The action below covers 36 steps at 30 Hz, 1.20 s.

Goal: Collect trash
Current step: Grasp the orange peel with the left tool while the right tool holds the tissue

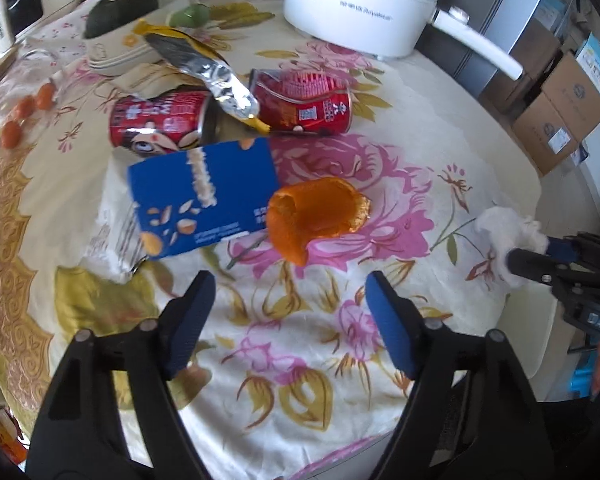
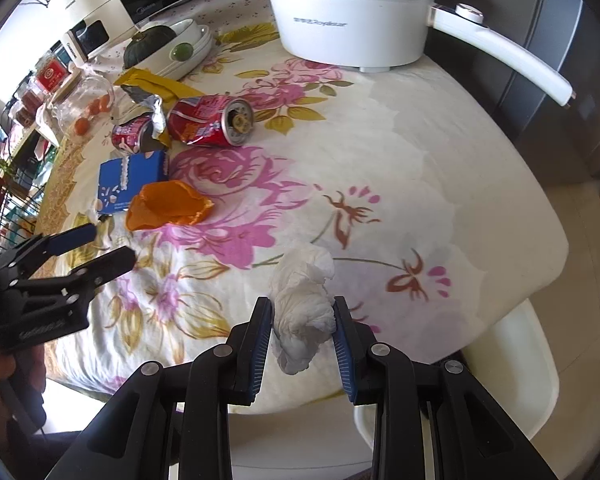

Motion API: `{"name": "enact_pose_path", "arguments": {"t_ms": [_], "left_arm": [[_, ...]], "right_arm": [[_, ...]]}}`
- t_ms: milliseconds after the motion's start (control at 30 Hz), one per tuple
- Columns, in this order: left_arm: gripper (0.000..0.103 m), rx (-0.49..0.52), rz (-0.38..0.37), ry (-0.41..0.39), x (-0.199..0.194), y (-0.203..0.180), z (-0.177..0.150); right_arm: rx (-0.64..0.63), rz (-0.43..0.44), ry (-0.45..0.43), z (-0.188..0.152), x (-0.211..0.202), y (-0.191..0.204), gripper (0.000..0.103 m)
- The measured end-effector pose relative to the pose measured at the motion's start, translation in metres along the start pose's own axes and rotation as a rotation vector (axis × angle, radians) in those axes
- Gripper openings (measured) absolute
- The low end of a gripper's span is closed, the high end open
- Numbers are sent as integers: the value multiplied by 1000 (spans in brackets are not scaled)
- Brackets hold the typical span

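Right now my right tool (image 2: 302, 334) is clamped on a crumpled white tissue (image 2: 302, 312), both blue pads pressed into its sides, the wad held over the near edge of the desk (image 2: 440, 168). My left tool (image 1: 290, 320) stands with its jaws apart and nothing between them, pointing steeply down at the flowered cloth. Just beyond its fingertips lies an orange peel (image 1: 316, 212), not touched, with a blue carton (image 1: 204, 200) touching the peel's left side. Farther out I see two crushed red cans (image 1: 300, 104) on their sides and a torn foil wrapper (image 1: 216, 76) draped across them, then a white electric pot (image 1: 360, 4) at the far edge
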<state>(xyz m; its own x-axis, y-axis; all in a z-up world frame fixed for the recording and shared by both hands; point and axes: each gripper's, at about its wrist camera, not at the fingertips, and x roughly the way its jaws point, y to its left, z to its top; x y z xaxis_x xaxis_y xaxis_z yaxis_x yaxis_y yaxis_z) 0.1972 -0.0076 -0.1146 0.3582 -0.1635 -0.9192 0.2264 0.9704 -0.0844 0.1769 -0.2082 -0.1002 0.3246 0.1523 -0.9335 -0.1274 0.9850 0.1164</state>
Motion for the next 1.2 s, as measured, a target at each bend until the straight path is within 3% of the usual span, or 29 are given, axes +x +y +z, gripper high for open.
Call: {"name": "enact_pose_path", "arguments": {"t_ms": [200,300,367,533,733,867,1000,1133,1200], "left_arm": [[68,-62,-5,20,21,-2,19],[58,-71,3,32,29,-5,23],[57,-69,20,38,33,-8,25],[23,-75,-10,51,30,-10,22],[22,-89,-60,72,18,-6,3],[24,-79,-130,166,17,-8,-15],[56,-6,-69,161,6,-12,-20],[61,100,43,97,-7,-18,-12],[61,158,57,76,-6,-26,-6]], "right_arm": [[3,14,-15,0,-10,-14,31],[0,19,-20,0,-13,-15,31],[-1,20,-22,0,-14,-16,31],[1,12,-24,-2,-15,-19,31],[9,4,-29,-3,-17,-22,31],[10,3,-29,-4,-17,-21,32],[12,0,-27,-5,-17,-21,33],[18,3,-28,-6,-17,-22,34],[15,3,-27,-6,-17,-22,34]]}}
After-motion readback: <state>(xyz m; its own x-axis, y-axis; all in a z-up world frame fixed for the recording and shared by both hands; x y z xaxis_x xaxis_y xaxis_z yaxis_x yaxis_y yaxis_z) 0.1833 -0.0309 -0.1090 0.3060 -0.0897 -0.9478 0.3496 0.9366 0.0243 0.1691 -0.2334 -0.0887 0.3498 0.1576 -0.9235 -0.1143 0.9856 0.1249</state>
